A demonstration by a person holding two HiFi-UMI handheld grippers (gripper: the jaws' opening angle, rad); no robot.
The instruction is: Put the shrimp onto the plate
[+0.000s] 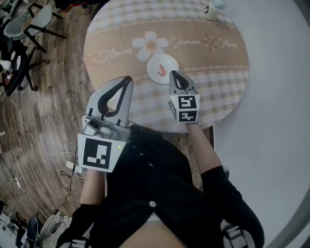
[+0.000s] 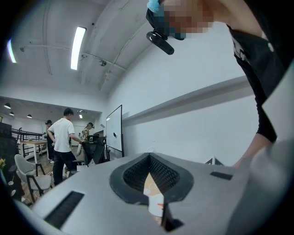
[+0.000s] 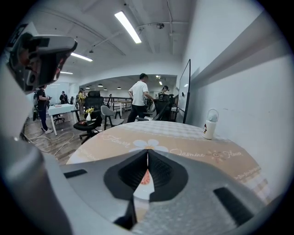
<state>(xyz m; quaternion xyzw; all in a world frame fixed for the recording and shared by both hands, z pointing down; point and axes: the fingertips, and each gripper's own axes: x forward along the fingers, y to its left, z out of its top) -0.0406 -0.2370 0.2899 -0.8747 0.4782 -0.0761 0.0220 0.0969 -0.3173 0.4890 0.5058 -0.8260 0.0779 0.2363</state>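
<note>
White plate [image 1: 163,62] sits on the round surface [image 1: 218,92], with the shrimp [image 1: 161,72] lying in it. Right gripper [image 1: 173,73]: fingers closed tip to tip, empty, tips just beside the plate's near rim. Left gripper [image 1: 128,78]: fingers likewise together, holding nothing, left of the plate. White bottle [image 1: 211,9] stands at the far edge.

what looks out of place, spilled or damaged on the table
Nothing stands out. The shrimp lies on the plate, the plate sits flat on the table, and the white bottle stands upright near the far edge.
</note>
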